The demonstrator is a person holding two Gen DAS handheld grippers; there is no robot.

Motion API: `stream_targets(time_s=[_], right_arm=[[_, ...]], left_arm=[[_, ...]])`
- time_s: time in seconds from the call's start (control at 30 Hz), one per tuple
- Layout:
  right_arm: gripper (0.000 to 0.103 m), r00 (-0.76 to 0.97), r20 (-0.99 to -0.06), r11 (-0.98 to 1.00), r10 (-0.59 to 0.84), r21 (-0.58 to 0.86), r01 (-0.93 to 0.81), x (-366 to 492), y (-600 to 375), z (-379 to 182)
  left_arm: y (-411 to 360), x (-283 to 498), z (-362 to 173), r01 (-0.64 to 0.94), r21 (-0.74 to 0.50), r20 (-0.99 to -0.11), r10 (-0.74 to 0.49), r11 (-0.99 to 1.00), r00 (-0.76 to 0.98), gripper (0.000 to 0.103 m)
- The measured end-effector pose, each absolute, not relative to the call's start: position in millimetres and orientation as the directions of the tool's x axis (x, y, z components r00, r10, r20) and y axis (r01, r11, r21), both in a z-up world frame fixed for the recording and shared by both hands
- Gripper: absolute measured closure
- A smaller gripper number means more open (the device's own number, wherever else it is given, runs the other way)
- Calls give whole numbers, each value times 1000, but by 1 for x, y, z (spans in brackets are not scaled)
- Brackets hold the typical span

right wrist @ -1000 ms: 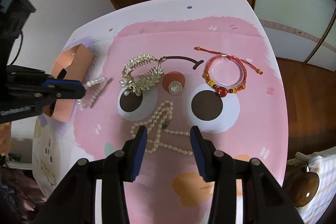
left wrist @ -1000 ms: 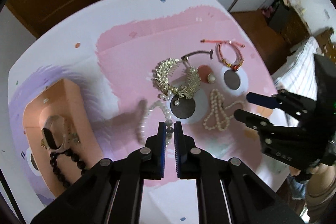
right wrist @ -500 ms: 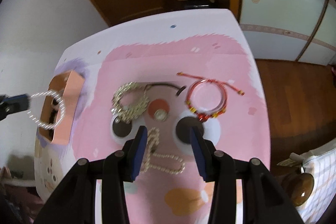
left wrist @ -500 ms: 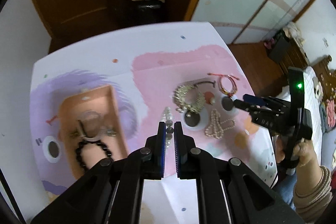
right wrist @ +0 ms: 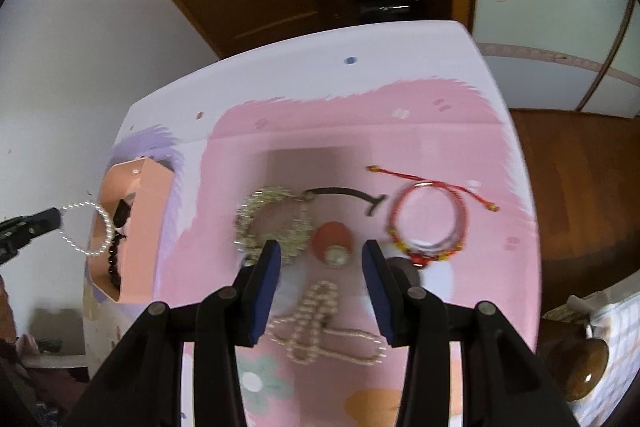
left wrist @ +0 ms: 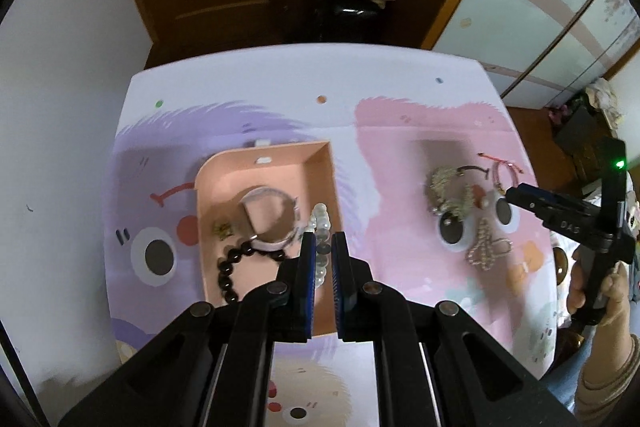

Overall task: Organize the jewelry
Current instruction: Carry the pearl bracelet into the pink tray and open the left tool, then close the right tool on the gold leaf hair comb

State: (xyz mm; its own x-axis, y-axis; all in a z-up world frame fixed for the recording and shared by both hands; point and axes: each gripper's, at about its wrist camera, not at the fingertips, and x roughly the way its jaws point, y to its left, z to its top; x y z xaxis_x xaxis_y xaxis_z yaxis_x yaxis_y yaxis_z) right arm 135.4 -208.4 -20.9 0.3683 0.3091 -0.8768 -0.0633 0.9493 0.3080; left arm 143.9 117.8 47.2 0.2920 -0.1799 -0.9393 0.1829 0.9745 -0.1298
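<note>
Pearl beads hang in a loop from the left gripper (left wrist: 321, 255), whose jaws are pinched together on the pearl bracelet (right wrist: 87, 228); in the left wrist view the strand dangles above the peach tray's (left wrist: 264, 167) right wall, at about 12 o'clock from the fingertips. Inside the tray already lie a pale bangle (left wrist: 270, 217), a dark bead bracelet (left wrist: 236, 267) and a small gold piece (left wrist: 223, 230), so by my reckoning roughly half the job is done. Left on the bench (right wrist: 460, 115) are four loose items: the gold leaf hairpiece (right wrist: 276, 223), a round pearl brooch (right wrist: 338, 254), the red cord bracelet (right wrist: 428, 223) at 2 o'clock from the right gripper (right wrist: 320, 287), and a pearl necklace (right wrist: 320, 327) directly beneath that gripper. Its jaws stand partly apart with nothing between them.
</note>
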Motion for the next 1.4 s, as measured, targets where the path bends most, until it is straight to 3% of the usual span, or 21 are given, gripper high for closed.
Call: stream_targets(time_s=[0.5,0.57,0.67,0.73,0.8,1.4], right_arm=[[61,266,-882,921,389,378,-96,163,-139,-33],[61,242,-886,918,396,390,-77,166,-135,-37],[61,226,-893,921,389,385,-61,170,-130,-41],[61,221,-898,924,380,379,-52,171,-129,-42],[61,217,-903,928,371,371,-42,173,-128,-44],[61,182,-964,981,194,189,-41,187,-101,-70]], left_arm=[[129,138,-4,150,-130,-959,-163,980,233,97],[130,138,-10,145,-133,-961,-164,980,225,93],[132,136,-13,134,-145,-958,-173,980,228,75],[134,134,-14,128,-152,-956,-179,980,234,56],[136,132,-13,125,-151,-954,-178,981,241,50],[155,117,-20,118,-219,-943,-241,968,230,49]])
